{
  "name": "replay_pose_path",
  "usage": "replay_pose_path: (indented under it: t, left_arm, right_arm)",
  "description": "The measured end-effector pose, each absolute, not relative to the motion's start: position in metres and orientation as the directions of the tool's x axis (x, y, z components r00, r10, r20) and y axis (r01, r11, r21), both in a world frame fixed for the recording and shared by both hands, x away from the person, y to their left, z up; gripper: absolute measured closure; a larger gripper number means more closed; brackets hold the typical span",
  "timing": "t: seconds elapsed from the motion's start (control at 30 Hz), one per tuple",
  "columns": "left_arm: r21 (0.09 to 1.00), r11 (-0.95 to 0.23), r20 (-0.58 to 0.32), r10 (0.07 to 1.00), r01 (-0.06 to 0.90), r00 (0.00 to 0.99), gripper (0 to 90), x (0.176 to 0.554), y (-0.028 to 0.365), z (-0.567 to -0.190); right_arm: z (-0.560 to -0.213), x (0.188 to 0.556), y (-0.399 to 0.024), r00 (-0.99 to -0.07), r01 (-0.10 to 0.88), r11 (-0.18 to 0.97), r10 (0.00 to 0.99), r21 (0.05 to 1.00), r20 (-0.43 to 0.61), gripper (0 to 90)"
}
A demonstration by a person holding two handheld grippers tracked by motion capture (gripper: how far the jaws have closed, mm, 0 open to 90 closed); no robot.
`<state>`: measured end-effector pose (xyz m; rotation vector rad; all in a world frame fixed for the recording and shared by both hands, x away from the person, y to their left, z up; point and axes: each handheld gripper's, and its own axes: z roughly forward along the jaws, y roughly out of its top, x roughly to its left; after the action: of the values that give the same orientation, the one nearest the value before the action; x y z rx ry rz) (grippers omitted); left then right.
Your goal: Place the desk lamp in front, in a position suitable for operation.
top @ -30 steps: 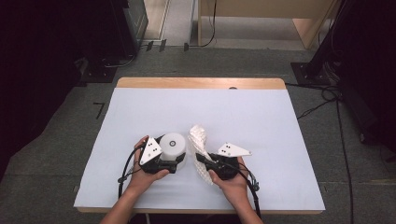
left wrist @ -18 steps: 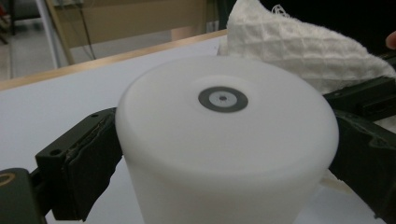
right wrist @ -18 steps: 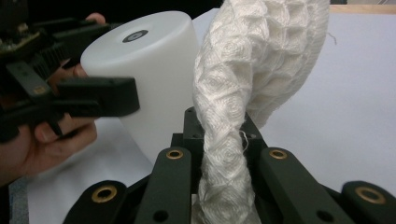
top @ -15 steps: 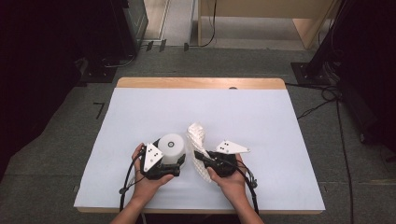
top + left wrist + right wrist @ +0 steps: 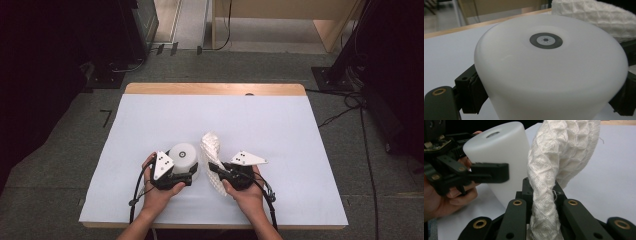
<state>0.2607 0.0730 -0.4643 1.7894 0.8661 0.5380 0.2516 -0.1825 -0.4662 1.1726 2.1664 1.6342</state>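
Observation:
A white plastic cup (image 5: pixel 183 155) stands upside down near the table's front edge, a grey ring mark on its upturned base (image 5: pixel 546 40). My left gripper (image 5: pixel 189 171) is shut on the cup, one black pad (image 5: pixel 472 93) pressed against each side. Just to the right, my right gripper (image 5: pixel 216 170) is shut on a white waffle-textured cloth (image 5: pixel 210 146). The cloth (image 5: pixel 559 157) rises twisted from between the right gripper (image 5: pixel 543 195) jaws and bends over toward the cup (image 5: pixel 499 157). In the right gripper view, the left gripper (image 5: pixel 461 173) clasps the cup's side.
The table (image 5: pixel 280 130) has a pale blue-white cover and a wooden strip (image 5: pixel 215 89) along its far edge. Dark equipment and cables (image 5: pixel 350 95) stand on the floor around it. Both hands rest at the table's near edge.

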Motion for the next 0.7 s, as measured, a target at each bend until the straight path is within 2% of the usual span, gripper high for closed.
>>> replay_pose_path:
  t: [0.17, 0.27, 0.4, 0.7]
  left_arm:
    - [0.959, -0.116, -0.137, 0.613, 0.260, 0.778, 8.8, 0.270, 0.107, -0.447]
    - [0.966, -0.091, -0.153, 0.550, 0.241, 0.821, 8.8, 0.271, 0.119, -0.441]
    - [0.968, -0.097, -0.148, 0.519, 0.230, 0.842, 8.8, 0.270, 0.119, -0.439]
    - [0.955, -0.201, -0.089, 0.509, 0.219, 0.856, 8.8, 0.266, 0.099, -0.447]
  right_arm:
    - [-0.461, 0.250, -0.184, -0.676, 0.465, 0.077, 0.674, 0.882, 0.298, 80.0]
    - [-0.459, 0.249, -0.183, -0.682, 0.459, 0.077, 0.669, 0.885, 0.295, 80.0]
    - [-0.458, 0.247, -0.177, -0.700, 0.454, 0.089, 0.651, 0.886, 0.294, 80.0]
    - [-0.454, 0.242, -0.169, -0.731, 0.425, 0.120, 0.630, 0.897, 0.262, 80.0]
